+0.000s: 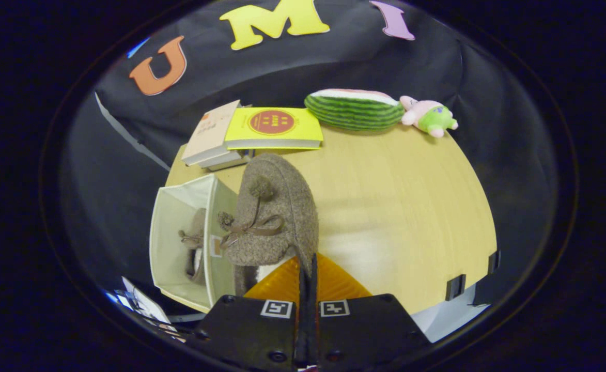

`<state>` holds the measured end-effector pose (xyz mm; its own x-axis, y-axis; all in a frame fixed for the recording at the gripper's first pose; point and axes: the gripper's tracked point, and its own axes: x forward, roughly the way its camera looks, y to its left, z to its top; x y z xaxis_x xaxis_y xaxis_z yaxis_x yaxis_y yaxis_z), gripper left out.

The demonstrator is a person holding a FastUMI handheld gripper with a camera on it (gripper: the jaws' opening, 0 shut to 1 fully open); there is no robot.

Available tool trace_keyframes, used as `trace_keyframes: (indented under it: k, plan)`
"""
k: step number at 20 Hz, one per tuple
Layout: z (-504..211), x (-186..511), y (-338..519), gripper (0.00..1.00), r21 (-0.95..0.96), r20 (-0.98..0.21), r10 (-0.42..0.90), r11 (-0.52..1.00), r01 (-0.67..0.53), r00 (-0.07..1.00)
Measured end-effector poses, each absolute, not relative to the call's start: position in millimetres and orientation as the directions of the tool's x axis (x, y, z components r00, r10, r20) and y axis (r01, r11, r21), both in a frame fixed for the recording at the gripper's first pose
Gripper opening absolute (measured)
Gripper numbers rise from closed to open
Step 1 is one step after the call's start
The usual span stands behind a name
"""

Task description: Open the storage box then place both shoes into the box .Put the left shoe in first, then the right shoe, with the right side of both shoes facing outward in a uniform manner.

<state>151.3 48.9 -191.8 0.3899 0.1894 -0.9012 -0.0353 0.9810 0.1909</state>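
The wooden table [385, 206] carries everything, with two books [251, 134], a watermelon-shaped plush [354, 109] and a small pink-and-green soft toy [429, 117] lined up along its far edge, well apart from the work. At the table's near left corner stands the pale storage box [179, 243], open, with one grey woolly shoe [195, 245] already lying inside it. The second shoe [277, 212], same fabric with a ribbon bow and pompoms, hangs just ahead of the gripper [307, 271], its toe pointing away and its side brushing or nearly brushing the box's right wall. The fingers are drawn almost fully together, pinching the rim of the shoe's heel between them (the hold is on a thin edge of soft material only). From here the risk, I judge, is that the shoe swings or slips from so narrow a pinch, or that its side catches the box wall on the way in, tipping the light box or leaving the shoe facing differently from its mate.
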Motion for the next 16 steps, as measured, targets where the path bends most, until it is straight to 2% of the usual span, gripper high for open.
trace_keyframes:
  k: [8, 12, 16]
  plan:
    - [-157, 145, 175, 0.06, 0.373, -0.819, 0.372, 0.924, -0.088, 0.436]
    - [-167, 143, 198, 0.06, 0.346, -0.797, 0.338, 0.935, -0.080, 0.500]
    - [-188, 140, 212, 0.06, 0.340, -0.806, 0.320, 0.939, -0.053, 0.498]
